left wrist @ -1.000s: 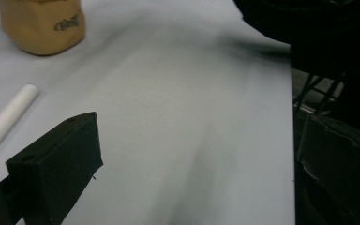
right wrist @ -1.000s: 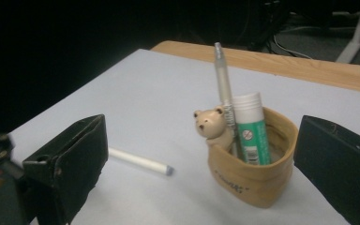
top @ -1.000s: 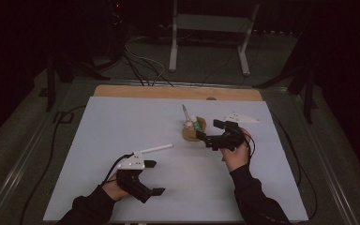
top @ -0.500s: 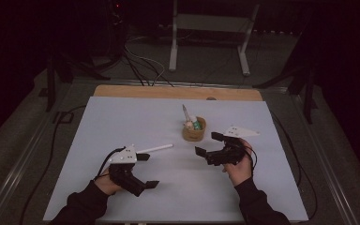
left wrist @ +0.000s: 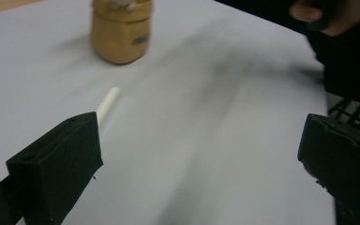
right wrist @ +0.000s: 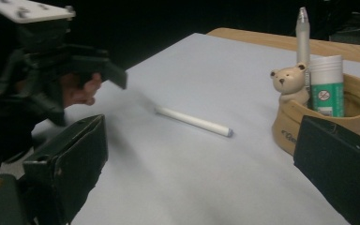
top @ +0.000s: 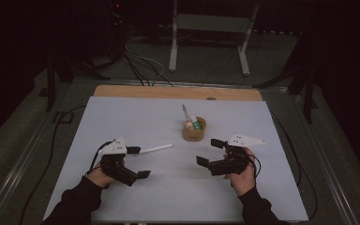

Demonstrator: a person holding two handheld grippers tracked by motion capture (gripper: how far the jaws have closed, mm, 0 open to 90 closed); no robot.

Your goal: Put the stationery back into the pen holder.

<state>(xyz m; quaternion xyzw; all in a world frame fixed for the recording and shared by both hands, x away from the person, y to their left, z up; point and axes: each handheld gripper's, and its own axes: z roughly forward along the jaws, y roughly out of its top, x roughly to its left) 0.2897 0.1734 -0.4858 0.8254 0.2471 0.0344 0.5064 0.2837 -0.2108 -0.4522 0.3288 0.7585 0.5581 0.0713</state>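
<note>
Covering most of the high view, a pale grey-white bench (top: pixel 168 197) is seen with a wooden strip along its far edge. Two black grippers are held low over the near half by a person's hands, well apart from each other. The left gripper (top: pixel 138 162) is seen at the near left with its jaws spread wide and nothing between them; in the left gripper view the two jaws stand far apart over bare bench. The right gripper (top: pixel 210 151) is held at the near right, its jaws likewise set wide and empty, pointed toward the left. A small tan holder (top: pixel 194 131) is placed near the middle of the bench, and a little bear figure (right wrist: pixel 289 81), a green-labelled white tube (right wrist: pixel 327 85) and an upright grey pen (right wrist: pixel 303 30) are carried in it. A white stick (top: pixel 154 149) is laid flat on the bench, just beside the left gripper, between that gripper and the holder, untouched by either gripper.
</note>
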